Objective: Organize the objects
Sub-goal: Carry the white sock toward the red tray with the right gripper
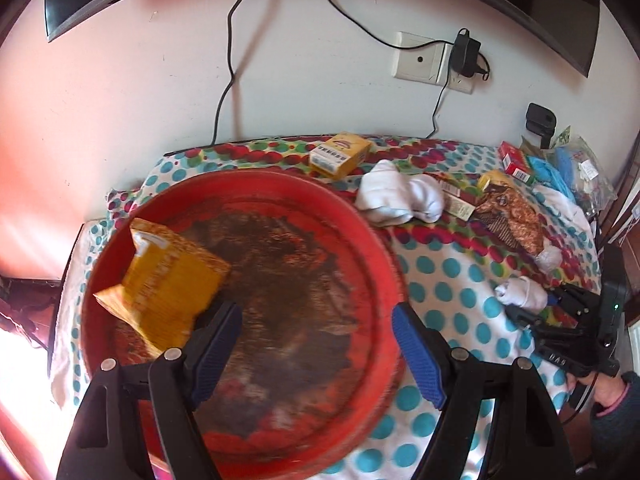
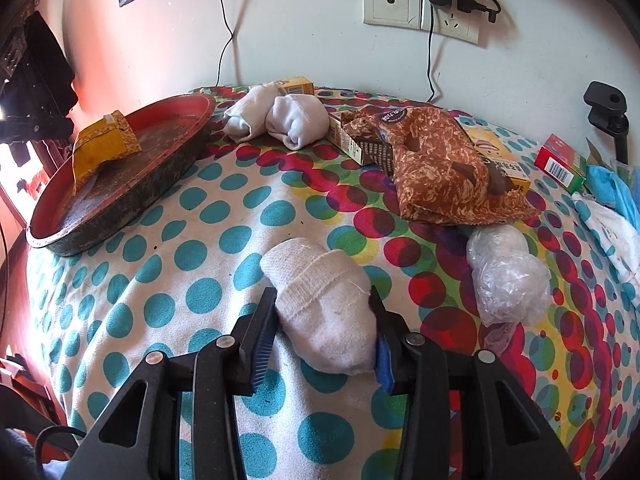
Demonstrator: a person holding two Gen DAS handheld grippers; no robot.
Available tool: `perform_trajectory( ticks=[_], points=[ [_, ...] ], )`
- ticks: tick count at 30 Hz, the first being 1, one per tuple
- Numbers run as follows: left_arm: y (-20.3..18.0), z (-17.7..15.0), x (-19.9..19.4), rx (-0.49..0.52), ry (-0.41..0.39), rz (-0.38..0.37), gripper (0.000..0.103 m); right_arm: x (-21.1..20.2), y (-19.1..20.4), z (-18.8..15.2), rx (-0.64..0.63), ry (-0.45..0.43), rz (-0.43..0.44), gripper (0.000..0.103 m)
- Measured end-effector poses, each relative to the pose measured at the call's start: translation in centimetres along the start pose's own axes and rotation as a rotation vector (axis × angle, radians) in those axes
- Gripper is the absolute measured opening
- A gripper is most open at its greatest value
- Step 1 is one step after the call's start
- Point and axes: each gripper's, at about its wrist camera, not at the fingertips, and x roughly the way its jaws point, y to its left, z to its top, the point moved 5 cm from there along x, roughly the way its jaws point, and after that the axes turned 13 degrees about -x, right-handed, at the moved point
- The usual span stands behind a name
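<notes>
Right claw: lower centre of the right wrist view; blue ribbed pads closed partway onto a rolled white sock, knit ribbing visible; its near end hidden between the fingers.
Left claw: lower centre of the left wrist view; spread wide, nothing between the pads; poised over the tray.
Desk: covered by a soft cloth, white with teal dots at left, overlapping red, green and yellow dots at right.
Plastic bundle: crinkled clear film, right of the held sock; contents not discernible.
Red tray: round, shallow, base worn dark and mottled; near rim cut off by the claw.
Yellow packet: lies in the tray at left, motion-blurred, print unreadable.
Brown patterned pouch: crumpled, overlapping small boxes; its Chinese print too small to read.
Sock pair: two white rolls, upper centre, touching.
Yellow box: far edge, label illegible.
Monitor: top edge, cut off.
</notes>
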Motion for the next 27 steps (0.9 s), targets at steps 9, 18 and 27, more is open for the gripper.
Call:
perform_trajectory(
  ticks=[9, 18, 27],
  points=[
    [-2.9, -0.8, 1.8, -0.087, -0.043, -0.009, 0.080, 0.6, 0.8, 0.5, -0.020, 0.086, 0.002, 0.061],
    [-1.9, -0.9, 2.1, -0.078, -0.086, -0.022, 0.080, 1.4, 1.7, 0.3, -0.041, 0.155, 0.015, 0.102],
    [-0.5, -1.3, 3.2, -0.079, -0.075, -0.008, 0.080, -0.2, -0.1, -0.2, 0.060, 0.119, 0.016, 0.070]
  ],
)
